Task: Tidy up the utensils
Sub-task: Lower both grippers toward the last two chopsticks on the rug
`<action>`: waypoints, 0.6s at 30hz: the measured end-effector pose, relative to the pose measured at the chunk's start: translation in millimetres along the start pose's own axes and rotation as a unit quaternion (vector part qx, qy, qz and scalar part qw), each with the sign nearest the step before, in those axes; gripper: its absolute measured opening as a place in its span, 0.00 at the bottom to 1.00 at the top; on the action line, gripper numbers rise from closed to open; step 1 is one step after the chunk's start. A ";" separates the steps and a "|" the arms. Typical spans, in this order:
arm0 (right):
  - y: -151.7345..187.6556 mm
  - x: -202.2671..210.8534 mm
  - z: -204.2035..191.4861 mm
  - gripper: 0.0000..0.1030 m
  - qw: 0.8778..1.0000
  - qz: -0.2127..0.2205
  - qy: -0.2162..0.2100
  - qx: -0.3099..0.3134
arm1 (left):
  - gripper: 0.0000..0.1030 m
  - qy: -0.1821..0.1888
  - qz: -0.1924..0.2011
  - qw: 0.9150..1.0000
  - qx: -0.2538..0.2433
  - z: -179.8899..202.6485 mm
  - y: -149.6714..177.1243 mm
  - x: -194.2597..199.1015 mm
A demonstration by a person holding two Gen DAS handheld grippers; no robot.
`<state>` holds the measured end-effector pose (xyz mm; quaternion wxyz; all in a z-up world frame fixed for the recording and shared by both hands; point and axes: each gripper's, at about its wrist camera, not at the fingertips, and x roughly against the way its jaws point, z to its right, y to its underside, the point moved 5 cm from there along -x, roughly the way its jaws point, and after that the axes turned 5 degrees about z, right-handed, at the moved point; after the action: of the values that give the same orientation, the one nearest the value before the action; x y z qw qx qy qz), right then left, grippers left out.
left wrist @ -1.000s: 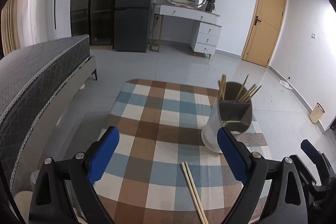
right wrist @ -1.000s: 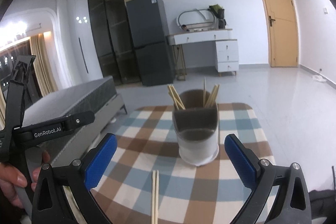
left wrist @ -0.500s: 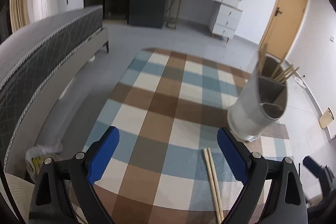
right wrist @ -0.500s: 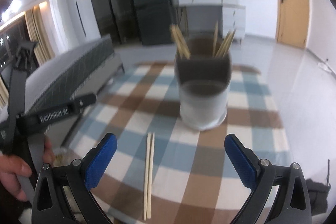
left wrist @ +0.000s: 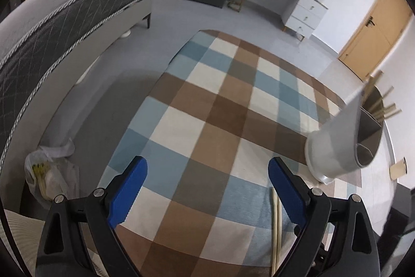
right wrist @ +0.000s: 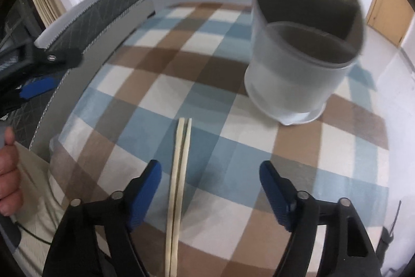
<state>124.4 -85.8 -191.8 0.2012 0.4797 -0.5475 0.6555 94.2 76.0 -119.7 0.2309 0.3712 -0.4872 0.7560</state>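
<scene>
A pair of pale wooden chopsticks (right wrist: 179,173) lies side by side on the checked tablecloth (right wrist: 207,74). My right gripper (right wrist: 210,170) hangs just above them with its jaws closing; the sticks pass between the blue pads, nearer the left one, and neither pad touches them. Behind stands a grey and white utensil holder (right wrist: 298,74) with several chopsticks upright in its back compartment. In the left wrist view my left gripper (left wrist: 207,175) is open over bare cloth, the chopsticks (left wrist: 276,225) run partly hidden behind its right finger, and the holder (left wrist: 339,144) is at the right.
A grey bed (left wrist: 57,43) runs along the left of the table. A plastic bag (left wrist: 49,178) sits on the floor beside it. A person's hand (right wrist: 9,173) holds the left gripper at the left edge. A dresser (left wrist: 298,4) and a door (left wrist: 371,43) lie beyond.
Both grippers have dropped toward the table and tilted downward. The right one has come down over the chopsticks and its jaws have narrowed. The holder now looms larger in the right view.
</scene>
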 end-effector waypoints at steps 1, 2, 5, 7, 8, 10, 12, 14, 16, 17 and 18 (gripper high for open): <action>-2.3 -6.7 -1.1 0.69 1.000 -0.008 0.003 0.006 | 0.89 0.000 -0.004 1.000 0.008 -3.4 -1.3 -1.9; -4.1 -11.5 -2.3 0.69 1.000 -0.013 0.008 0.013 | 0.89 0.000 -0.009 1.000 0.016 -6.6 -2.5 -4.1; -7.1 -24.0 -7.1 0.68 0.999 -0.028 0.023 0.036 | 0.89 -0.027 -0.015 0.999 0.018 -12.7 -3.0 -8.2; -7.6 -30.1 -9.6 0.67 0.998 -0.037 0.029 0.048 | 0.89 -0.035 -0.009 0.999 0.015 -14.3 -4.4 -7.6; -7.4 -33.6 -11.0 0.67 0.997 -0.042 0.034 0.055 | 0.89 -0.035 -0.009 0.999 0.016 -15.8 -5.8 -8.4; -6.1 -39.2 -11.7 0.63 0.996 -0.052 0.043 0.061 | 0.89 -0.033 -0.008 0.999 0.022 -18.1 -7.0 -7.5; -6.7 -41.5 -11.9 0.62 0.996 -0.053 0.037 0.056 | 0.89 -0.030 -0.013 0.999 0.031 -21.2 -7.4 -9.1; -7.8 -42.0 -11.9 0.61 0.996 -0.054 0.041 0.058 | 0.89 -0.028 -0.022 0.999 0.038 -23.1 -7.0 -11.5; -9.7 -43.1 -12.2 0.59 0.996 -0.055 0.041 0.060 | 0.89 -0.027 -0.030 0.998 0.042 -23.7 -6.6 -14.3; -9.7 -43.1 -12.6 0.56 0.996 -0.056 0.040 0.060 | 0.89 -0.026 -0.032 0.998 0.044 -23.7 -6.6 -15.0; -9.7 -42.8 -12.6 0.55 0.996 -0.056 0.039 0.061 | 0.89 -0.024 -0.034 0.998 0.047 -23.5 -6.7 -15.7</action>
<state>146.5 -60.0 -222.3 0.2290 0.4955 -0.4705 0.6933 100.7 100.4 -134.1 0.2275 0.4162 -0.4437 0.7604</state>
